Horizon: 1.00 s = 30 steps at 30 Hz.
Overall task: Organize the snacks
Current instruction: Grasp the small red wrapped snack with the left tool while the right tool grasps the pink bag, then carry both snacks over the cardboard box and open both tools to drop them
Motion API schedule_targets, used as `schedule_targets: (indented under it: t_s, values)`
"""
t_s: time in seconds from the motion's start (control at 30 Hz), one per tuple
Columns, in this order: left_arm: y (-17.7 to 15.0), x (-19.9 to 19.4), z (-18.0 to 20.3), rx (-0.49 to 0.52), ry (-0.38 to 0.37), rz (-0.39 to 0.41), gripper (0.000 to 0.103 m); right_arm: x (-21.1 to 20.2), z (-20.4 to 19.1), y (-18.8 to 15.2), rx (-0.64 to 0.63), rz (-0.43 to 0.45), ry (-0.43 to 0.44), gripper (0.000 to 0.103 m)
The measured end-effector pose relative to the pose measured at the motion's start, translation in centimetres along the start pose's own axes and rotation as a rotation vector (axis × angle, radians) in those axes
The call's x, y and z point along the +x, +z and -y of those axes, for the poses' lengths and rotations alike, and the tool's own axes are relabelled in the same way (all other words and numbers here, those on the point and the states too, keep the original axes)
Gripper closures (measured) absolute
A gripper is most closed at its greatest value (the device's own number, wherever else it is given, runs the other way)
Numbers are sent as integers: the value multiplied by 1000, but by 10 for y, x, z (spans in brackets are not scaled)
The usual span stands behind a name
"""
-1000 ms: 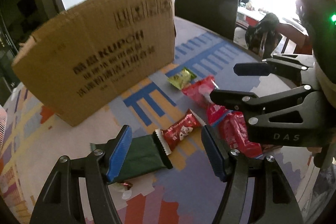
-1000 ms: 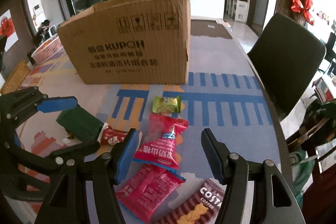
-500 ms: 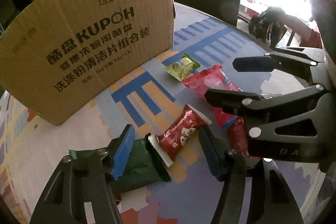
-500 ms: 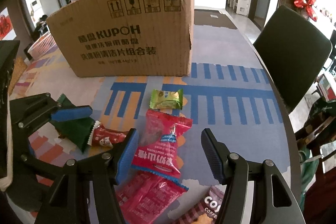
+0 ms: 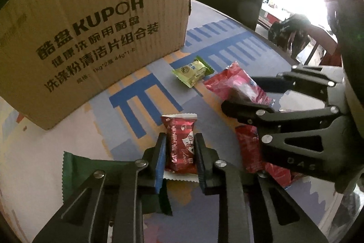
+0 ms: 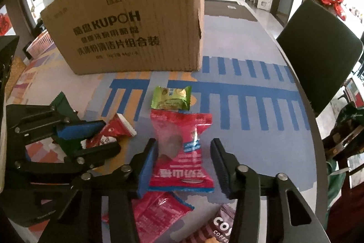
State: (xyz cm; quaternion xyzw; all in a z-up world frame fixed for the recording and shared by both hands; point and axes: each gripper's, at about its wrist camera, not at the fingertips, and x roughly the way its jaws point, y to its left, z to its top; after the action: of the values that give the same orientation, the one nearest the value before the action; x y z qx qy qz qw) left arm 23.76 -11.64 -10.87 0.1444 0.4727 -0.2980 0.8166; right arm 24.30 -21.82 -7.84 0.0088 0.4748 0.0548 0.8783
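My left gripper (image 5: pixel 179 142) is shut on a small dark red snack packet (image 5: pixel 180 140), seen from the side in the right wrist view (image 6: pixel 107 136). A dark green packet (image 5: pixel 91 172) lies under it. My right gripper (image 6: pixel 183 152) is open, its jaws on either side of a bright red snack bag (image 6: pixel 182 152) on the table. That bag also shows in the left wrist view (image 5: pixel 236 83). A yellow-green packet (image 6: pixel 171 98) lies just beyond it. A large cardboard box (image 6: pixel 136 24) stands behind the snacks.
A second red bag (image 6: pixel 157 211) and a Costa coffee packet (image 6: pixel 223 224) lie near the table's front edge. A dark chair (image 6: pixel 318 49) stands at the right of the round patterned table (image 6: pixel 250 106).
My left gripper has closed on the dark red packet and turned it end-on. My right gripper has moved down and forward so its jaws straddle the bright red bag.
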Motion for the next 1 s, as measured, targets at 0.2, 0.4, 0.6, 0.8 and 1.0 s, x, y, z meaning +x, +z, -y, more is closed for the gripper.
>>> schedule_targets:
  t_s: [0.2,0.4,0.6,0.8,1.0]
  values:
    - [0,-2,-5,-59,-19,9,81,0,-2,-1,-5,6,1,66]
    - [-1,-14,-10,-105,-21,39,81,-9,-5,-2,4,34,3,67]
    - [-1,-39,-13,-137,-10,94,81,-26,-7,0,-5,76,8,67]
    - [1,-67,-13,-154,-4,165,81,-46,-15,6,-10,128,20,67]
    - [5,-98,-18,-183,6,245,81,-72,-22,17,-20,199,30,67]
